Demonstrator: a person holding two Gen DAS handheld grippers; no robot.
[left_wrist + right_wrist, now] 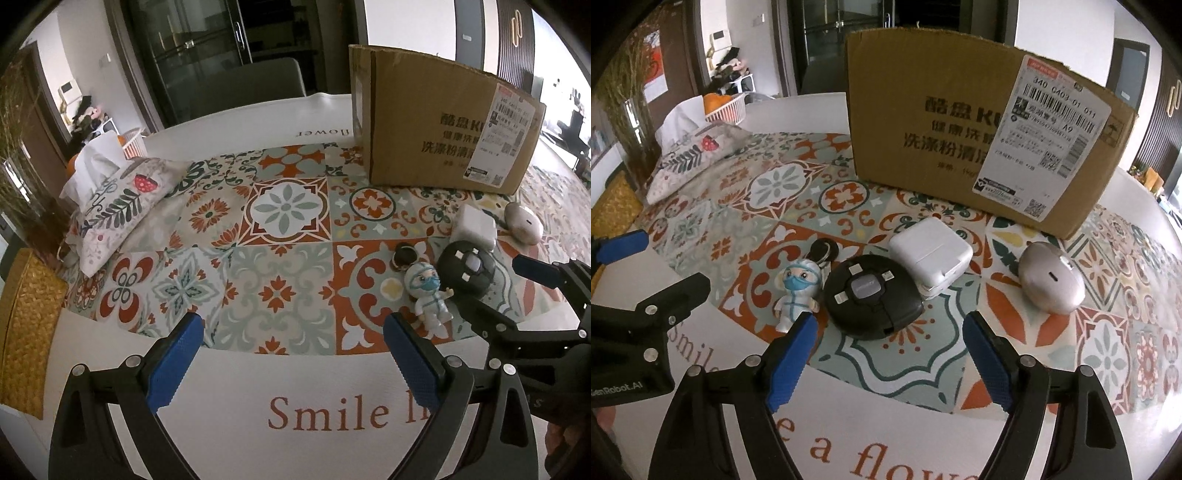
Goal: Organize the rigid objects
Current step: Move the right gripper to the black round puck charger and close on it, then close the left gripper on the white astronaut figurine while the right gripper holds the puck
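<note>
From where I sat, nothing had yet been put away. The small things lay loose in a cluster on the patterned worktop [1108, 332]: a masked figurine [798, 291], a round black gadget [873, 295] touching it, a white charger block [931, 256] against the gadget's far side, and a silver mouse [1051, 282] a little apart. A dark keyring piece [823, 249] sat behind the figurine. The cardboard box [960, 140] stood behind them all; I judged it the likely home, though I could not see inside it. My right claw [886, 358] stood wide and empty, aimed at the black gadget. My left claw [293, 354] was likewise wide, holding nothing, over bare cloth. All the sorting was left to do.
</note>
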